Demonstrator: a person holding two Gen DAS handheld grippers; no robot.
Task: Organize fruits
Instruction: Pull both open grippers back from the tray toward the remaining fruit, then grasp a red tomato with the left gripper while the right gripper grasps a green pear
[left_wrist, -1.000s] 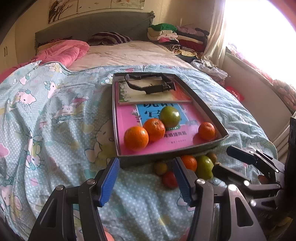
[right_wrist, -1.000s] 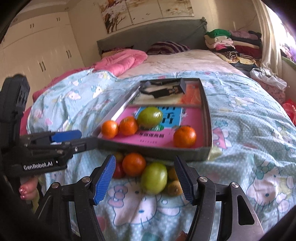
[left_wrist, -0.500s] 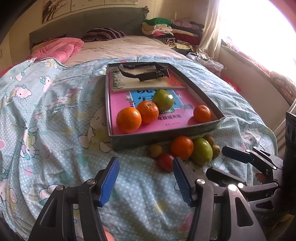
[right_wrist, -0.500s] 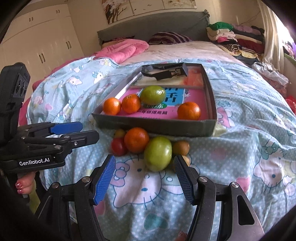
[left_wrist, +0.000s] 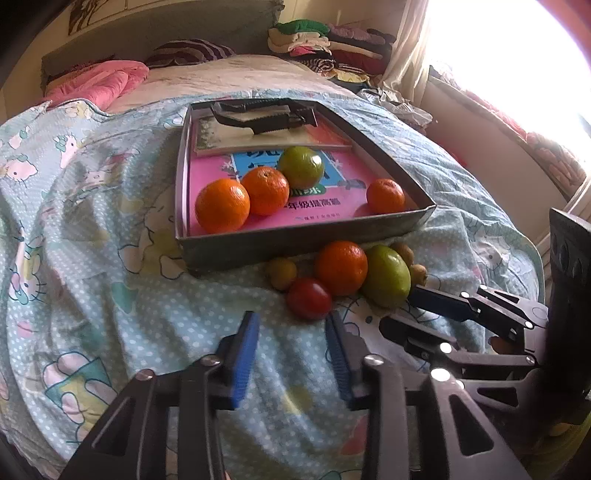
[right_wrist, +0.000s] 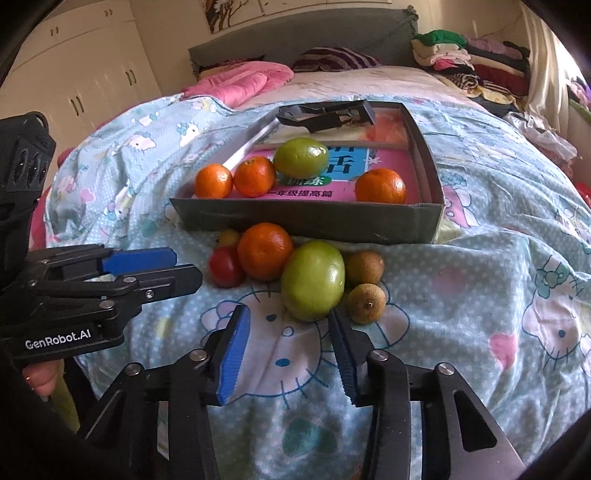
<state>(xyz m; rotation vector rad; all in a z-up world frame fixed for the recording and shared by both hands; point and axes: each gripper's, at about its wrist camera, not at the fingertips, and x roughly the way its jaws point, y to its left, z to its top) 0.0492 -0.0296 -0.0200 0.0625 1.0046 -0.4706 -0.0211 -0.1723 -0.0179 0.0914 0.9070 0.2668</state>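
Four fruits sit in the gray tray already: three oranges and a green one, lying on a pink book in there, with some black clamp thing at the far end. Rest of the pile is on the blue cartoon blanket right against the tray's near wall: an orange, a big green fruit, a red tomato, two brownish little ones and a small yellowish one tucked behind. My right gripper is spread wide and empty, low over the blanket with the green fruit just ahead of its tips, the right-side tip nearly touching it. My left gripper is spread too, holding nothing, with the tomato just in front of it. Both are pointing in at the pile from either side.
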